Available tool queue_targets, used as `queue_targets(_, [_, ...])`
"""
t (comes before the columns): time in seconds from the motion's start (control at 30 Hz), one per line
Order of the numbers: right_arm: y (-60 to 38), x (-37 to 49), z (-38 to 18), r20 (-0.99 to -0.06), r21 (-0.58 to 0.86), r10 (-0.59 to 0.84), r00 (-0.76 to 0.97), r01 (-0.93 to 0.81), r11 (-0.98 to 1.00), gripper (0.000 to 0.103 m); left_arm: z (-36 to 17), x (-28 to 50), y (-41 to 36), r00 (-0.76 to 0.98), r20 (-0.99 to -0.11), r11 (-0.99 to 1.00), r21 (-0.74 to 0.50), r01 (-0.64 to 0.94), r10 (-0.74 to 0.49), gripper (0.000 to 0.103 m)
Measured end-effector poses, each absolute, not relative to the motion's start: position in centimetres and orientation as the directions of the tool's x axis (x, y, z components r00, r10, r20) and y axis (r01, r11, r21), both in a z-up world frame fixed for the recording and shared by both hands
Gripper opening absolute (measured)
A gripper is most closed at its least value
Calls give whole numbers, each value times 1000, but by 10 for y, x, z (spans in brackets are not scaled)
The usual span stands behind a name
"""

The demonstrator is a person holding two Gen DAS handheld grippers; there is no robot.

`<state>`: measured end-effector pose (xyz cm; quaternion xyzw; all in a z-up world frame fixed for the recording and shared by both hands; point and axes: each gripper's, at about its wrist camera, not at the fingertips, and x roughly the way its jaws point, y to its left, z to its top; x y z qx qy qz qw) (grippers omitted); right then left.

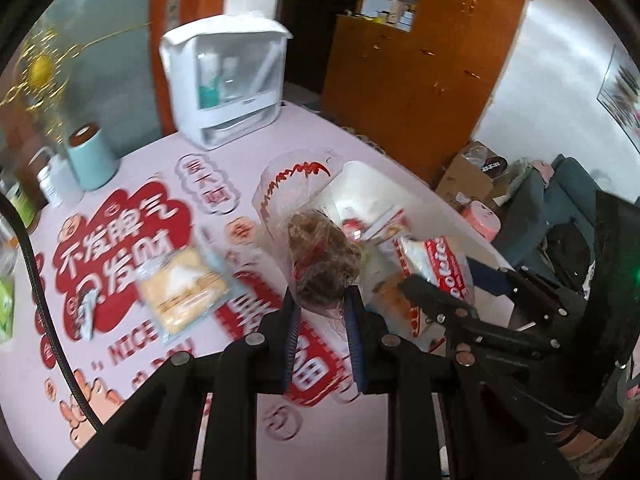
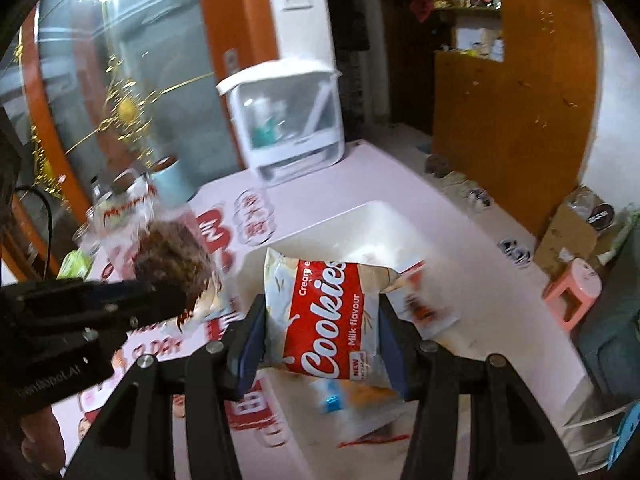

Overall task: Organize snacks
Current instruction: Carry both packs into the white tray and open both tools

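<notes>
My left gripper [image 1: 324, 304] is shut on the lower end of a clear bag of brown shredded snack [image 1: 320, 256] with red print, held up above the table. My right gripper [image 2: 322, 308] is shut on a red and white Cookies pack [image 2: 332, 320], held over a white bin [image 2: 380, 232]. Several other packets lie in the bin, among them one with a blue patch [image 2: 332, 398]. A yellow cracker packet [image 1: 188, 288] lies flat on the pink tablecloth [image 1: 132, 152]. The two grippers hang side by side, the right gripper [image 1: 420, 292] just right of the clear bag.
A white storage box with a clear door [image 1: 224, 80] stands at the table's far end, a pale blue canister [image 1: 90, 156] at far left. A black cable [image 1: 40, 280] crosses the left edge. On the floor to the right are a cardboard box [image 1: 468, 180] and a pink stool [image 2: 572, 292].
</notes>
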<state>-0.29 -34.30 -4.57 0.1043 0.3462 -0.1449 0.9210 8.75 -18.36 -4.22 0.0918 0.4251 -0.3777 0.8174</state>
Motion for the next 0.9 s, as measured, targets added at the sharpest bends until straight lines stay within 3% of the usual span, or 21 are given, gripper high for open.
queue_targets(0.37, [-404,19,-35,-649,48,-231,725,341,939,52,-51,96,-266,406,-788,767,-125,629,-462,20])
queue_targets(0.9, [-428,66,-77,-746,69,-150,649,300,952,53,-98,124,-303,408,-843,840,-90,535,-350,20])
